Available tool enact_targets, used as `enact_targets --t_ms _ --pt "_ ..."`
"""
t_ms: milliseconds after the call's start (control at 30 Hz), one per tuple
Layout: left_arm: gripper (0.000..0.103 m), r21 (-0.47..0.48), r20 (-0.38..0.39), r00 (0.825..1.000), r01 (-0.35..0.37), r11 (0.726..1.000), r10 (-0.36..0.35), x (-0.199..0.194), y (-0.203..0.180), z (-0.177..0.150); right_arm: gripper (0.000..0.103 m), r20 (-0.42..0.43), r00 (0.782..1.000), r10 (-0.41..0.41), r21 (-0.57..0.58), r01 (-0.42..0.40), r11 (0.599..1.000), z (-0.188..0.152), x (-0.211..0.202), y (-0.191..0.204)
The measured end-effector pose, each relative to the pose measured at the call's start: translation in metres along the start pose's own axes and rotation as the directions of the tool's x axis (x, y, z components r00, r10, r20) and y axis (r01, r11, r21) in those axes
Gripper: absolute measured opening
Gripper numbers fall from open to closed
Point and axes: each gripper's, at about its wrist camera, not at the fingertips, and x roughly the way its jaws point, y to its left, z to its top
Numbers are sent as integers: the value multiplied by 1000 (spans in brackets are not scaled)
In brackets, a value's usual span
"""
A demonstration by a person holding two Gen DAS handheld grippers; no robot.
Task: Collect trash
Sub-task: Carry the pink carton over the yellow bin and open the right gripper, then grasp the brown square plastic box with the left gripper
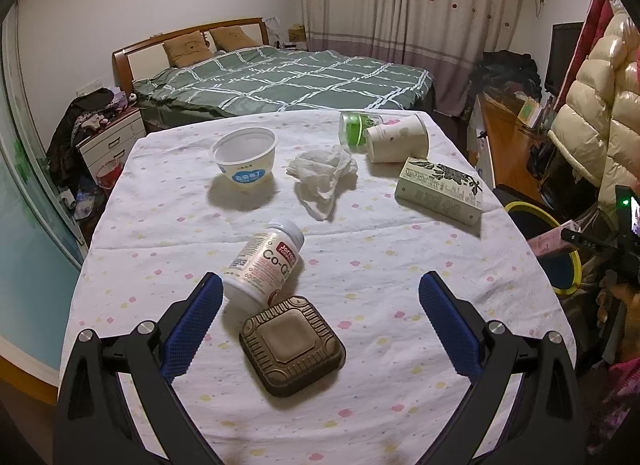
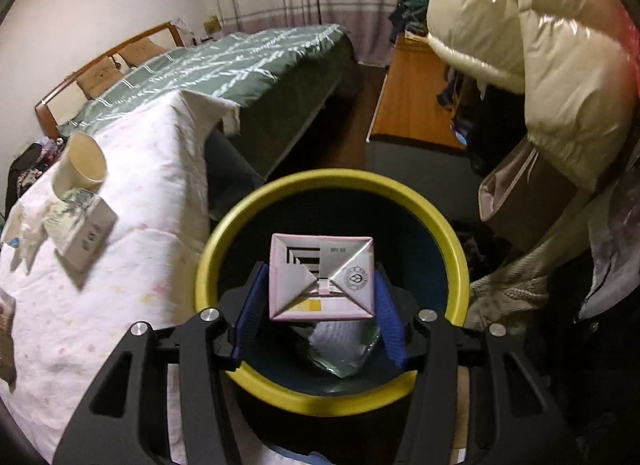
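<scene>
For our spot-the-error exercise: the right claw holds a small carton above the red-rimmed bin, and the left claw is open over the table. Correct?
Not quite: the bin's rim is yellow, as the right wrist view shows. The right claw does hold the carton above it, and the left claw is open over the table.

Cloth-covered table (image 1: 360,405) bears tub (image 1: 245,161), tissue (image 1: 324,177), bottle (image 1: 264,265), cartons, cup (image 1: 396,138).

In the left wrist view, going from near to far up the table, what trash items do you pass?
Brown square container → supplement bottle → crumpled tissue → white yogurt cup → green-lidded jar.
</scene>
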Motion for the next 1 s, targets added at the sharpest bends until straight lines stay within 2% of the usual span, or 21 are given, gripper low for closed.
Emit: enact_targets --t_ms 167,333,700,733,800,1000 --pt "97 -1 -14 1000 -3 1000 3 5 -1 -2 58 0 1000 -9 11 9 1000 -3 1 1" --pt "97 -7 -42 999 3 1000 -3 13 -2 -8 59 21 1000 9 7 -9 1000 -3 -9 5" --pt "97 -36 -129 991 -40 999 35 37 0 -29 61 46 997 64 -25 -62 998 -3 -22 21" --pt "96 -37 -142 989 -48 998 42 41 0 -31 61 44 997 67 -29 -65 997 -3 -21 22" --pt "87 -49 -162 986 -59 997 50 47 1 -34 61 39 997 71 -34 -70 997 -4 -19 24" --pt "82 -94 -191 981 -59 994 40 51 13 -42 61 27 997 77 -28 -76 997 -6 -16 23"
